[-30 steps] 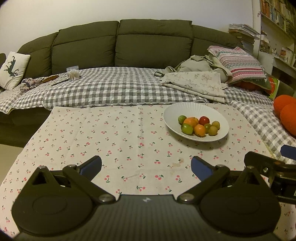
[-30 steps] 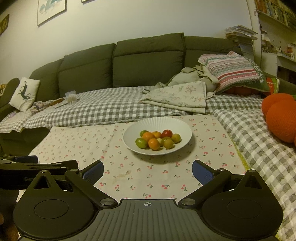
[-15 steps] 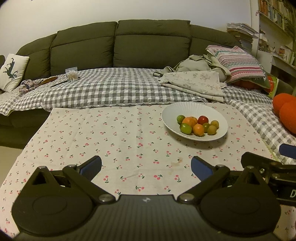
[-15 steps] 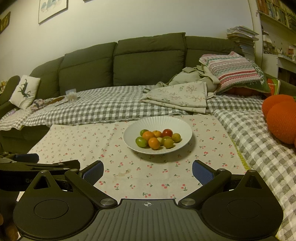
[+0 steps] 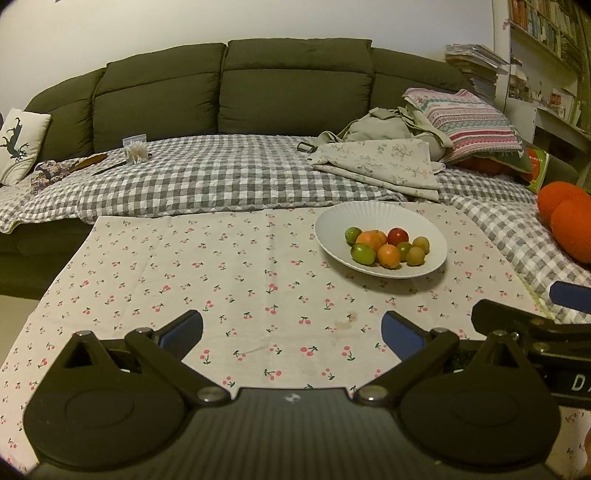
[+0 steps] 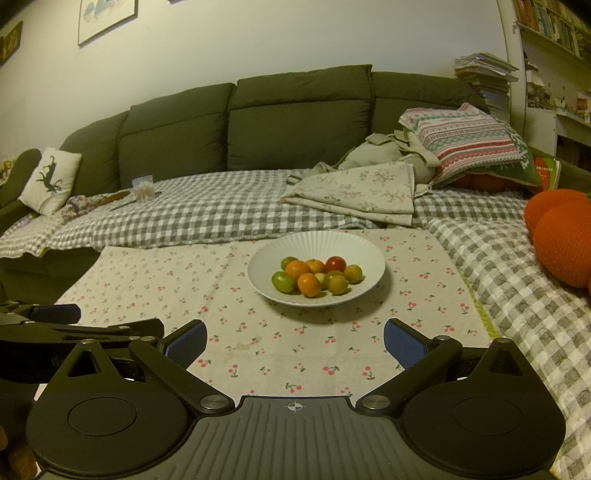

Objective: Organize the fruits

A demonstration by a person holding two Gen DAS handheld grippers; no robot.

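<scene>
White and ribbed, the bowl [image 6: 316, 273] sits on the cherry-print cloth [image 5: 207, 280], toward its far right corner; inside lies a small heap of fruits [image 6: 317, 276] touching one another: two orange ones [image 6: 308, 284], a red one [image 6: 335, 264], a green one [image 6: 283, 281] at the left and several yellow-green ones; a pale piece in the middle of the heap is too small to make out. The left gripper [image 5: 291, 332] hangs over the near edge of the cloth with its blue-padded fingers spread wide and nothing between them; the right gripper [image 6: 294, 336] is likewise wide apart and bare, the bowl straight ahead of it and well apart from its tips. Behind the cloth a grey checked blanket [image 5: 221, 177] covers the seat of a dark green sofa [image 6: 295, 122]; a folded flowered sheet [image 6: 354, 195] and a striped pillow [image 6: 469, 144] lie at its right end, a white cushion [image 5: 18, 144] at its left; orange knitted cushions [image 6: 561, 236] are cut off by the right edge; the shelves [image 6: 554, 33] at the far right blur at the rim.
</scene>
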